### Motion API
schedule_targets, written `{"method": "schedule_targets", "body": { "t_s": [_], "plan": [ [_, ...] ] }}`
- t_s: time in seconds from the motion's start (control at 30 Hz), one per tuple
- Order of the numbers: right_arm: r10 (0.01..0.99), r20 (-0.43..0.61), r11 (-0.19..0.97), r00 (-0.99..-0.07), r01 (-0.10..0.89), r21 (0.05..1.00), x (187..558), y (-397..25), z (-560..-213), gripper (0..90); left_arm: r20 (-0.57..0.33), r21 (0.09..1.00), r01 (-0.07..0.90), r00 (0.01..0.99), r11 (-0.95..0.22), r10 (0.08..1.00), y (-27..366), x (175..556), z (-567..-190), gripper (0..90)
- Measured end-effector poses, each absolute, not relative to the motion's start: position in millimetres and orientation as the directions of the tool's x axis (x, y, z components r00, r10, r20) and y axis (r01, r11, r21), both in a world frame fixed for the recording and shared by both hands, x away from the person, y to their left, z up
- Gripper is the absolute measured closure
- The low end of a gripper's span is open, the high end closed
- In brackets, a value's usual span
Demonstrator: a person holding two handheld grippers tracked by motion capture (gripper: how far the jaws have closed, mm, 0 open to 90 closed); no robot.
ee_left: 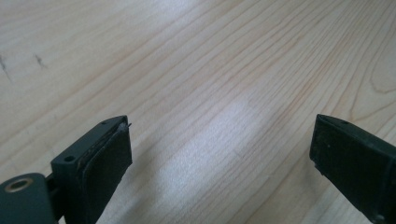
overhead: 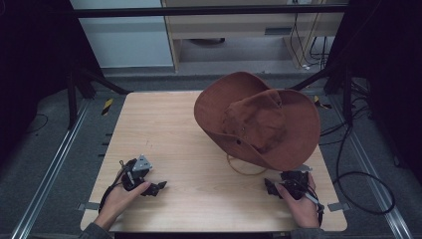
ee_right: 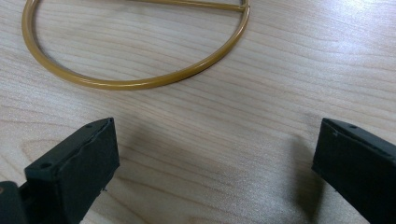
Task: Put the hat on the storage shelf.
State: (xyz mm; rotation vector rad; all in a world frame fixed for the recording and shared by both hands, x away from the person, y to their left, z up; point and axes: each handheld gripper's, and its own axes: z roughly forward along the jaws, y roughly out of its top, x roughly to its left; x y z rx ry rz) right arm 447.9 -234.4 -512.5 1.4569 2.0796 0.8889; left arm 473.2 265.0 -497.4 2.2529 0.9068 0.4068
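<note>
Hat (overhead: 259, 119) hides most of gold ring (overhead: 244, 169); both claws gape wide, empty.

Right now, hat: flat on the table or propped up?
Propped up and tilted. The brown hat sits raised on a gold wire stand, whose ring base rests on the table.

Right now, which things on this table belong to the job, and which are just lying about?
In play:
hat, perched tilted on a stand
stand's gold ring base
left gripper, open
right gripper, open, close to the ring

Just around:
table
cables on the floor
</note>
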Motion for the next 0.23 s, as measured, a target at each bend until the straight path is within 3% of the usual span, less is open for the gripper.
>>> {"method": "schedule_targets", "body": {
  "t_s": [0.23],
  "plan": [
    [0.939,0.003,0.236,-0.343,0.651,0.721,447.9,-234.5,-512.5,0.4,0.027,0.712,0.479,0.712,-0.513,0.702,265.5,471.2,-508.6,1.1]
  ]
}}
